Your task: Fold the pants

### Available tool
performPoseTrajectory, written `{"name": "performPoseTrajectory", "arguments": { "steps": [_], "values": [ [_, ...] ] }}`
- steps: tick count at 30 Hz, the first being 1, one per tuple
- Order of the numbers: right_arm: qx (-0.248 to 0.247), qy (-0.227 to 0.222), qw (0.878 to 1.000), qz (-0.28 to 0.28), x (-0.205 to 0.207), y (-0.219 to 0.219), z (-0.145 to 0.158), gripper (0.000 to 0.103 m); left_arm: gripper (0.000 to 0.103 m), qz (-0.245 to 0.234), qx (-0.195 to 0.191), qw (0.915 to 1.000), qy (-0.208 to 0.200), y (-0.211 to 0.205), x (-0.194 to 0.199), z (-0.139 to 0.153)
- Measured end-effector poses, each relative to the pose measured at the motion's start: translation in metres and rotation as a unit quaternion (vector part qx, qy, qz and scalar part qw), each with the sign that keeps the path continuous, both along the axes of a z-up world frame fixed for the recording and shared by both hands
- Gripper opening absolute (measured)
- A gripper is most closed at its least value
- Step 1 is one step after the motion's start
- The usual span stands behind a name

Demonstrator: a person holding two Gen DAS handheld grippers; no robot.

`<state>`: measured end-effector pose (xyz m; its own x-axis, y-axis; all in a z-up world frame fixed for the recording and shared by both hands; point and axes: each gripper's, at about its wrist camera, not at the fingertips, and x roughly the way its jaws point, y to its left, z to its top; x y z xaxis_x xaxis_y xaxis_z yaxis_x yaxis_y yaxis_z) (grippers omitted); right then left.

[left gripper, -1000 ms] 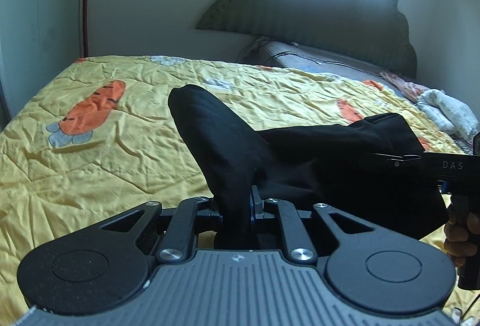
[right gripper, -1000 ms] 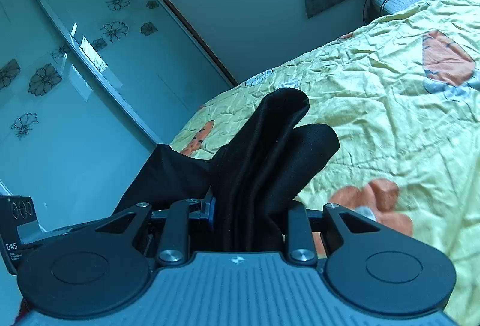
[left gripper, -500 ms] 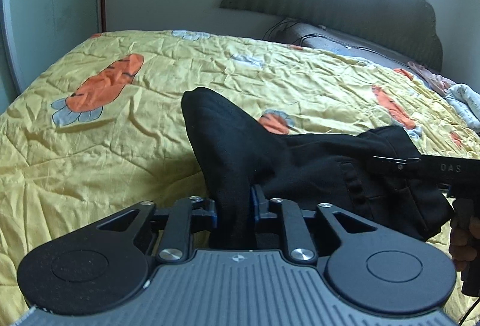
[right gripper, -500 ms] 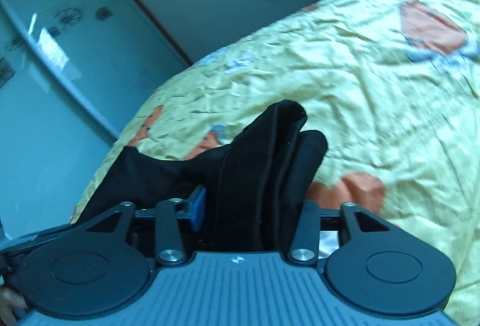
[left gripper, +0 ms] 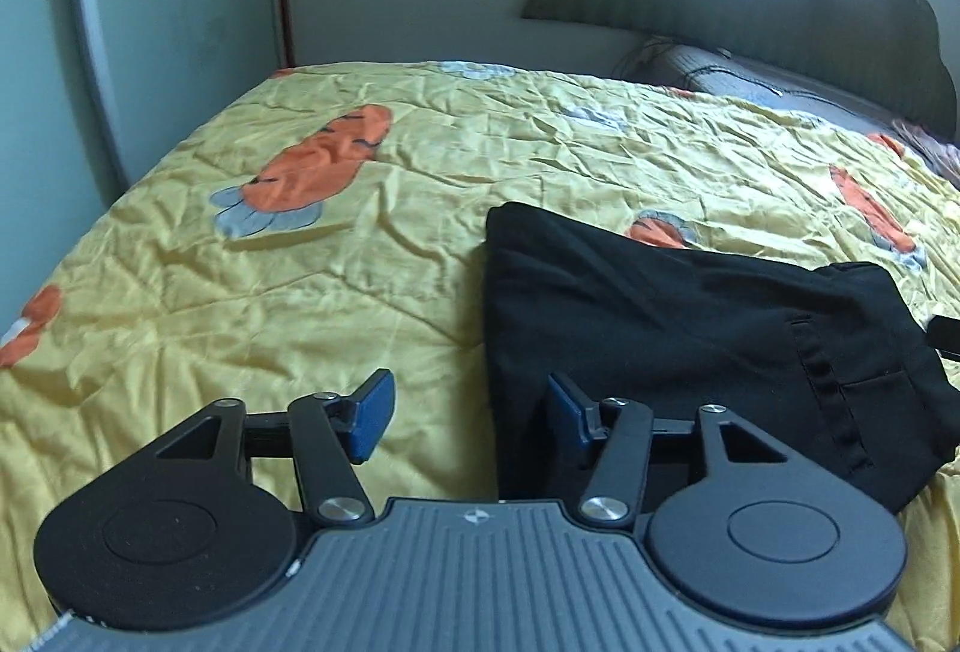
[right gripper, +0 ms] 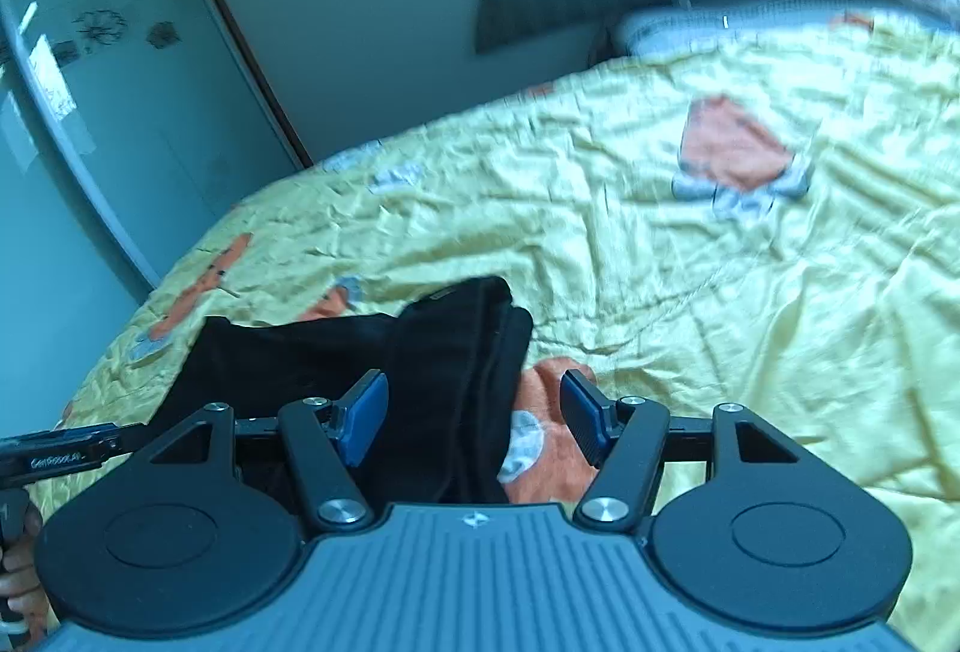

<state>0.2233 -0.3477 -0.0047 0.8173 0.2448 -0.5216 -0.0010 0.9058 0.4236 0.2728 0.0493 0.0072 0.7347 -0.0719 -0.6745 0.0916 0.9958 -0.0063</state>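
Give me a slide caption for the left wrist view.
Left gripper opening beside folded black pants on a yellow quilt.

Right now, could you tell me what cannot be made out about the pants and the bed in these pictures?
- Left wrist view: the near edge of the black pants is hidden behind the left gripper.
- Right wrist view: the yellow quilt is motion-blurred; its prints are unclear.
- Both views: the pants' underside and fold layers are hidden.
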Motion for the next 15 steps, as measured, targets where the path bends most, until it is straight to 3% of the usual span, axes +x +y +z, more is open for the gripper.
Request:
{"name": "performPoseTrajectory", "arguments": {
  "steps": [6,15],
  "values": [
    [0.002,-0.030,0.999,0.023,-0.038,0.018,0.019,0.080,0.067,0.010,-0.004,0.9999,0.008,-0.002,-0.025,-0.001],
    [-0.012,-0.025,0.998,0.053,-0.074,0.056,0.026,0.085,0.076,0.015,-0.024,0.9995,0.017,-0.003,-0.065,0.001]
  ]
}}
